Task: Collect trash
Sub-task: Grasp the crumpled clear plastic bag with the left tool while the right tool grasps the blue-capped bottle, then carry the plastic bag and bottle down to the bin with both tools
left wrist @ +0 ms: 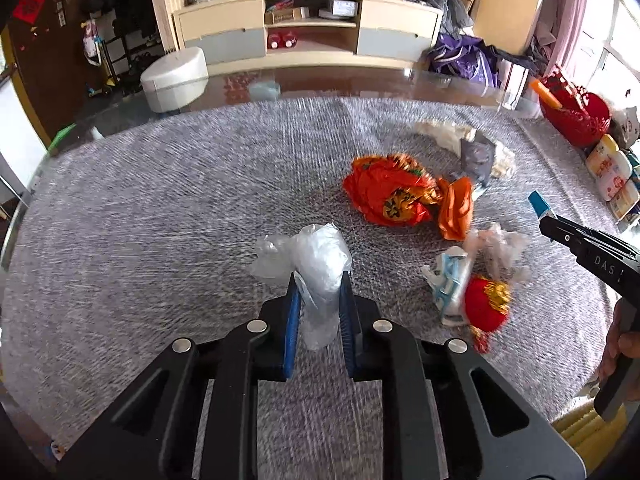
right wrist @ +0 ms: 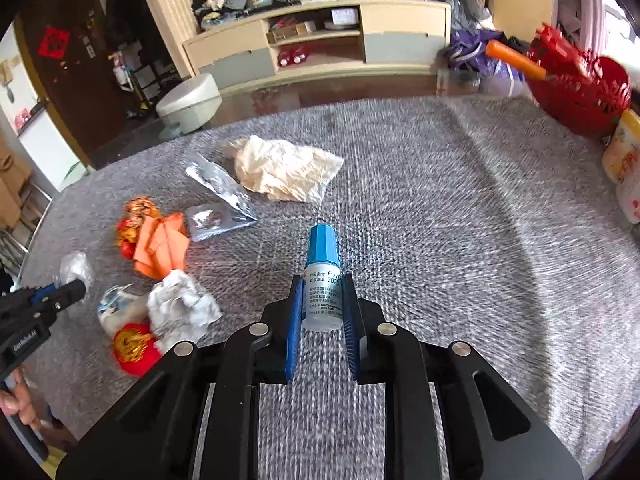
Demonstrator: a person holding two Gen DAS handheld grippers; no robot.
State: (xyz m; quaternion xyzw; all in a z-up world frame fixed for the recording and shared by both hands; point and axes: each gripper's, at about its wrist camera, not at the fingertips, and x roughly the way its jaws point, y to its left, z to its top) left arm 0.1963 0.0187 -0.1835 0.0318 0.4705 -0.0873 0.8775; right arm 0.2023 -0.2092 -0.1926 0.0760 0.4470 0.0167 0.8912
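The left claw (left wrist: 320, 300) is pinching a clear plastic bag (left wrist: 316, 268) while the right claw (right wrist: 323, 300) is clamping a blue-capped bottle (right wrist: 322, 276) above the tabletop (right wrist: 460, 220).

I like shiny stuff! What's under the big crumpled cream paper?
A silver foil wrapper pokes out beside the cream paper, which lies on the grey tablecloth. Whether the foil's edge or anything else sits underneath is hidden by the paper.

Two grippers (left wrist: 320, 280) (right wrist: 322, 284) — one clear plastic bag (left wrist: 316, 256), one small blue-capped bottle (right wrist: 322, 276). One crumpled cream paper (right wrist: 284, 172), two silver foil wrappers (right wrist: 218, 184) (right wrist: 214, 220), one white tissue wad (right wrist: 182, 308) — one red basket (right wrist: 580, 88).
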